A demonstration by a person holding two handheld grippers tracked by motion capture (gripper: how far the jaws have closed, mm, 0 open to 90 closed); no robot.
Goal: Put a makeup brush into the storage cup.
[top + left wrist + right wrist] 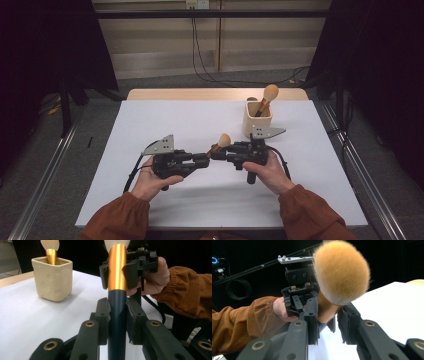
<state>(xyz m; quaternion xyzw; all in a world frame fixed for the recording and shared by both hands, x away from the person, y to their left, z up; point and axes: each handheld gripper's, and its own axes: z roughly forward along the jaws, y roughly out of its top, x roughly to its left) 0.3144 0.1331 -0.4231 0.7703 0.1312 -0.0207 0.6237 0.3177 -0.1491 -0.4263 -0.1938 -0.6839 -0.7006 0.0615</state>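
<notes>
Above the table, both claws pinch one unlabelled makeup brush.

White table; cream cup with 1 brush standing near far-right edge.

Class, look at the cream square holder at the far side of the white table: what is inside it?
Inside the cream square holder stands one makeup brush with a gold ferrule and orange bristles; its lower handle is hidden by the holder's walls, as is the bottom.

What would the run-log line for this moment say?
left gripper: shut on makeup brush handle | right gripper: shut on its gold ferrule | second brush: upright in cream holder | stage: handover above table
</notes>
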